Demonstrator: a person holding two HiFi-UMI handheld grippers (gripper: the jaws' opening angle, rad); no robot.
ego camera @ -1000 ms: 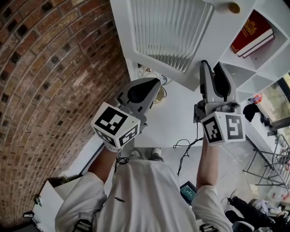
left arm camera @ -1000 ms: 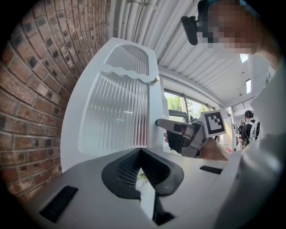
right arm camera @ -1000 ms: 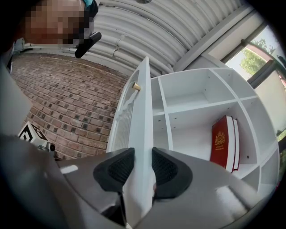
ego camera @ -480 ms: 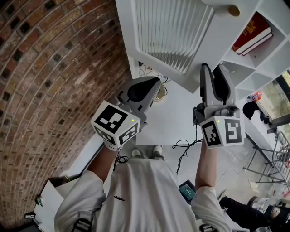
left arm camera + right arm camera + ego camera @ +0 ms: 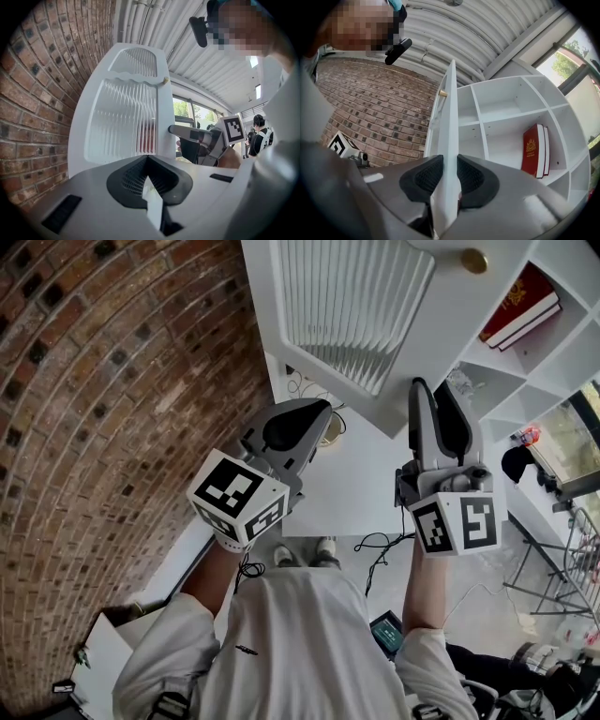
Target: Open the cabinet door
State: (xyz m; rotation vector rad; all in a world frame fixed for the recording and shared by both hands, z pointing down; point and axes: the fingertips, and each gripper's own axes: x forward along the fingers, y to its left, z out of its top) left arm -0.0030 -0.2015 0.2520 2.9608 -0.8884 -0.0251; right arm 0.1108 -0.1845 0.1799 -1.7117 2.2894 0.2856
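- Closing in over the last moment, the fingers of the right gripper point(image 5: 433, 390) now pinch the free edge of the cabinet door point(image 5: 356, 315). Seen from that gripper, the white edge fills the whole gap between the pads, so the hold looks set.
- The brass knob point(image 5: 473, 261) sits further along the same edge, well beyond the fingertips and untouched.
- Set against a second ago, the right gripper has drawn back a little toward the person. The knob and door edge have come with it.
- The red book point(image 5: 520, 306) on the shelves point(image 5: 562, 362) to the right of those fingers has kept its place, so I take it that the door is swinging and not the view.
- The door already stands well out from the cabinet. Its ribbed glass panel point(image 5: 122, 122) is turned to the left of the right fingers, toward the brick wall point(image 5: 112, 427).
- The left gripper point(image 5: 323, 413) has its fingers closed together on nothing. It is held level over the white bench point(image 5: 356, 493), near the door's lower corner, and has not shifted.
- For the task, the grip is made and the opening looks under way. What is left is to carry the edge on along its arc.
- A pull off that arc could let the thin edge slide out of the pads.
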